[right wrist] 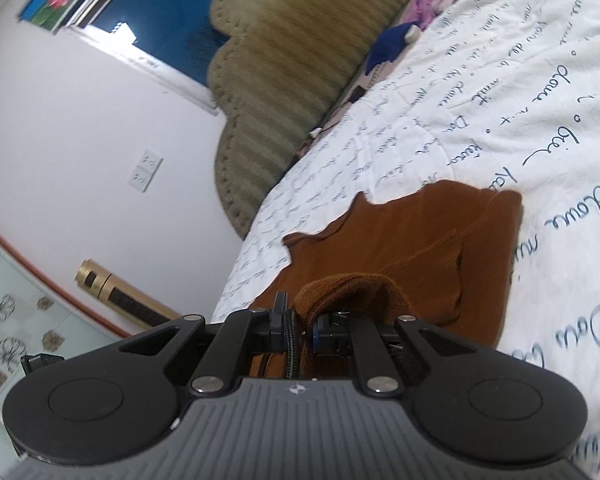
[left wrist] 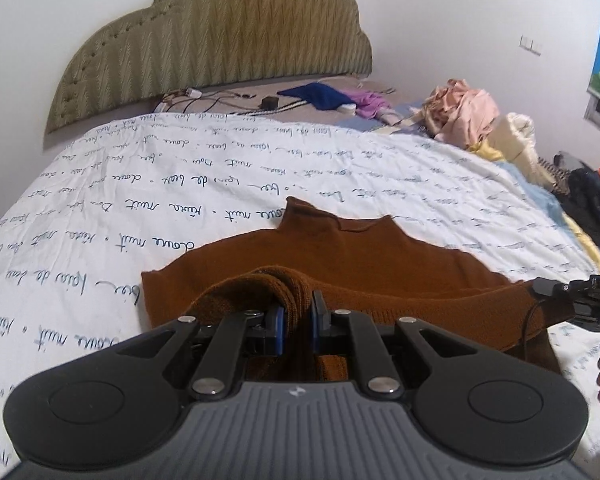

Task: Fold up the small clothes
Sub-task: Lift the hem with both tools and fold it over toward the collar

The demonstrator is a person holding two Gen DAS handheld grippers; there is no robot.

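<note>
From the left wrist view, the brown knit top (left wrist: 340, 264) is seen spread on the white lettered bedspread (left wrist: 180, 184), lying toward the near edge of the bed with its collar pointing at the headboard (left wrist: 220, 40). The left gripper (left wrist: 296, 322) is closed narrow on a bunched fold of the brown knit — cloth is pinched between the blue pads and raised above the flat body of the garment. At the right edge of this view, part of the other gripper can be made out beside the garment's side. A heap of other clothes (left wrist: 464, 112) is piled along the far right edge of the bed, well apart from the work.

From the right wrist view, much the same is shown from the other side: the right gripper (right wrist: 300, 326) is clamped narrow on a hump of the brown knit, a black braided cord running between the fingers too. The top is stretched away toward the headboard.

A lengthwise fold appears to be in hand, the near hem gripped at both ends. Next, the hem would likely be carried forward evenly and laid over the collar end — both sides kept level so no skew is made.
</note>
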